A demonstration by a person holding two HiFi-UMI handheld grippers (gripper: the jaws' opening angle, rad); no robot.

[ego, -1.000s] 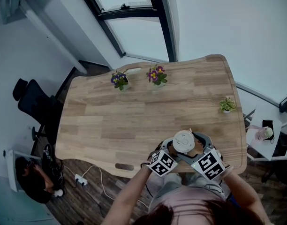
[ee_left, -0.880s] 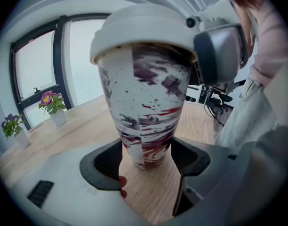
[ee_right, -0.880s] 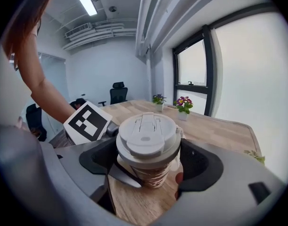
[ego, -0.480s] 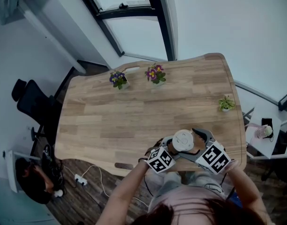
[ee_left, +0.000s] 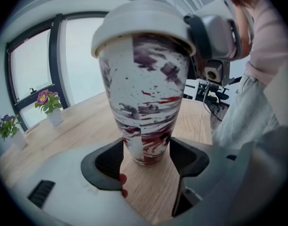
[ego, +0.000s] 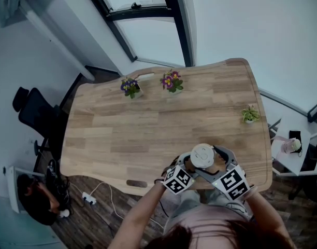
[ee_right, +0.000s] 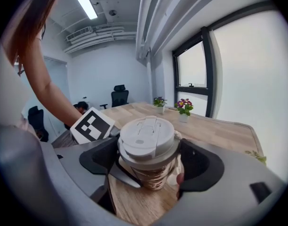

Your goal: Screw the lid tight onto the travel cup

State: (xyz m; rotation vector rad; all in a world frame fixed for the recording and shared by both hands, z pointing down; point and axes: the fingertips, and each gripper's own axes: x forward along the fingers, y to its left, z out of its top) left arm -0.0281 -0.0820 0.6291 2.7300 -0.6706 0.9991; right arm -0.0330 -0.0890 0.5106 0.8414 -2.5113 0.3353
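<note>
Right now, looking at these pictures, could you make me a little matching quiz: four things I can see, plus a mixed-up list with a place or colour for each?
Things:
1. lid
2. travel cup
3. green plant
4. office chair

Descriptions:
A. black, off the table, at the head view's left
B. white with red and dark streaks
C. plain white, sitting on top of the cup
D. small, near the table's right edge

Pairs: 1-C, 2-B, 3-D, 4-A

A purple-flowered pot [ego: 131,87] and a pink-flowered pot [ego: 172,82] are standing at the tabletop's [ego: 148,128] far edge, a small green plant [ego: 250,115] near its right edge.
</note>
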